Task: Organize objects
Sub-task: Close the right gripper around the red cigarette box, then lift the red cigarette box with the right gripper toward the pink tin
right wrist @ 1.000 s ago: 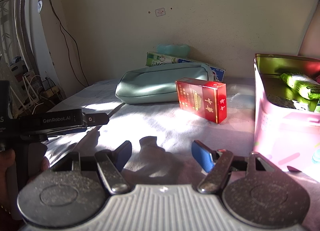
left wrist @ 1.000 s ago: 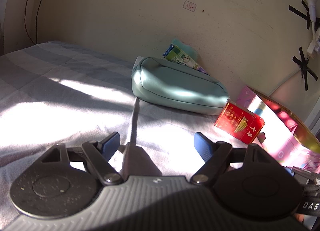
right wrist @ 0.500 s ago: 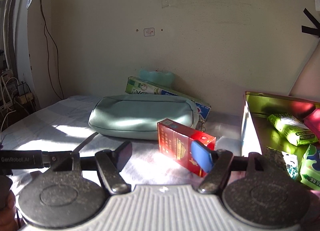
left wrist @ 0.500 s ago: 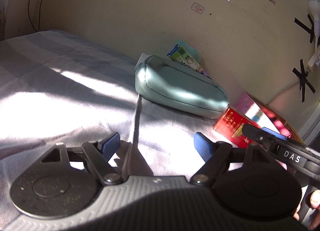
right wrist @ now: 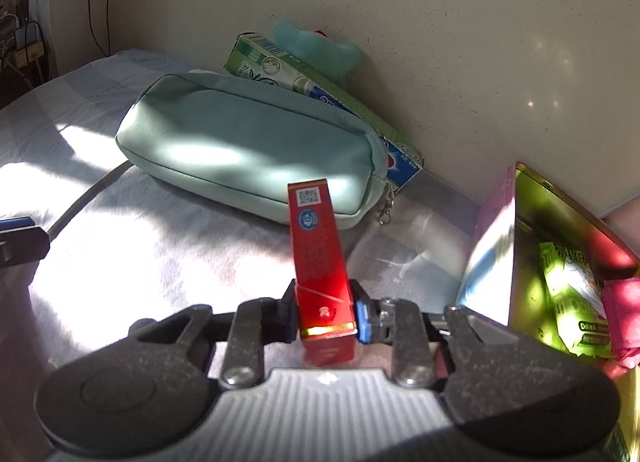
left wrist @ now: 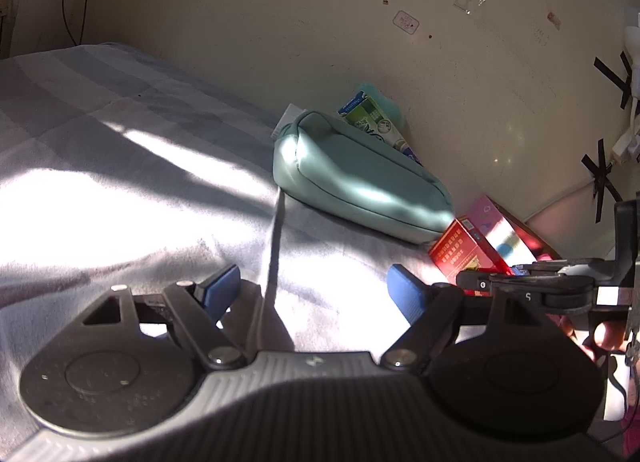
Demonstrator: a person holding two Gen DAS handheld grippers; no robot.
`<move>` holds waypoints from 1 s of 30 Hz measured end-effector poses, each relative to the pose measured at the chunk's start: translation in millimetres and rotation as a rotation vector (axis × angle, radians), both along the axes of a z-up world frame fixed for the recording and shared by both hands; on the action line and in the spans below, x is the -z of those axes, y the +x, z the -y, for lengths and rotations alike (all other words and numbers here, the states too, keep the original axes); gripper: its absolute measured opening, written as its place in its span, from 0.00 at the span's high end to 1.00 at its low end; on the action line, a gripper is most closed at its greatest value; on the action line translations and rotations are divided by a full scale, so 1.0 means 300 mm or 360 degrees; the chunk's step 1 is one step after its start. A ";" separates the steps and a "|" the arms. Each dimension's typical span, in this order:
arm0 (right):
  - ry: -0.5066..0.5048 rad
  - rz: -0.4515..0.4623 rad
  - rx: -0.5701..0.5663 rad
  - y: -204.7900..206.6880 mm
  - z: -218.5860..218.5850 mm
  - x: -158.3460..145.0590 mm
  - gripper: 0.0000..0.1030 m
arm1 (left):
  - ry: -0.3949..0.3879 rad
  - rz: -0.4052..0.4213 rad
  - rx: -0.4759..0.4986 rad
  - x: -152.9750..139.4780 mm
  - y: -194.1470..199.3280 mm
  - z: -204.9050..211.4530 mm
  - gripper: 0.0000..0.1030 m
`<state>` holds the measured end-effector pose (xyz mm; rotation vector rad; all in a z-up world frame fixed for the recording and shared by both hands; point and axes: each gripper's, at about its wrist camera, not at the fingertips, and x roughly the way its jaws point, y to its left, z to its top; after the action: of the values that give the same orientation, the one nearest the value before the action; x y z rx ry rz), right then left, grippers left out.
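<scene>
My right gripper (right wrist: pixel 324 316) is shut on a red carton (right wrist: pixel 320 258), its blue pads pressing both narrow sides; the carton points away toward the mint green pouch (right wrist: pixel 248 150). In the left wrist view the same red carton (left wrist: pixel 464 250) shows at the right, with the right gripper (left wrist: pixel 516 282) closed around it. My left gripper (left wrist: pixel 316 290) stands open over the pale bedsheet with nothing between its fingers. A pink tin box (right wrist: pixel 496 246) with a gold inside stands open at the right, holding green and pink packets.
A green and blue toothpaste box (right wrist: pixel 320 90) lies behind the pouch against the cream wall, with a teal plush thing (right wrist: pixel 316 46) above it. The sunlit striped sheet (left wrist: pixel 120 166) stretches left. Cables hang at the far left wall. A hand shows at the right edge.
My right gripper moved forward to the red carton and shut on it; it was open before. The left gripper stayed open and rolled slightly.
</scene>
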<state>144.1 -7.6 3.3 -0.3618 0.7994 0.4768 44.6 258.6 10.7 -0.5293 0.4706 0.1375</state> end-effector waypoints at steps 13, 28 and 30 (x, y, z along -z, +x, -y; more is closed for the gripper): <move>0.0741 -0.0493 -0.0213 -0.205 0.076 0.052 0.52 | -0.0201 0.0098 -0.0083 0.008 -0.059 -0.041 0.20; 0.0327 0.0158 -0.0286 -0.361 0.013 0.074 0.15 | -0.0133 0.0106 0.0230 -0.006 -0.066 0.038 0.20; 0.0342 0.0089 -0.0264 -0.336 0.009 0.093 0.19 | -0.0114 0.0062 0.0351 -0.002 -0.043 0.076 0.20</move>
<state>43.2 -10.4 -24.7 -0.2414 0.6591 0.6983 31.6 235.9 11.3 -0.5457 0.4942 -0.1007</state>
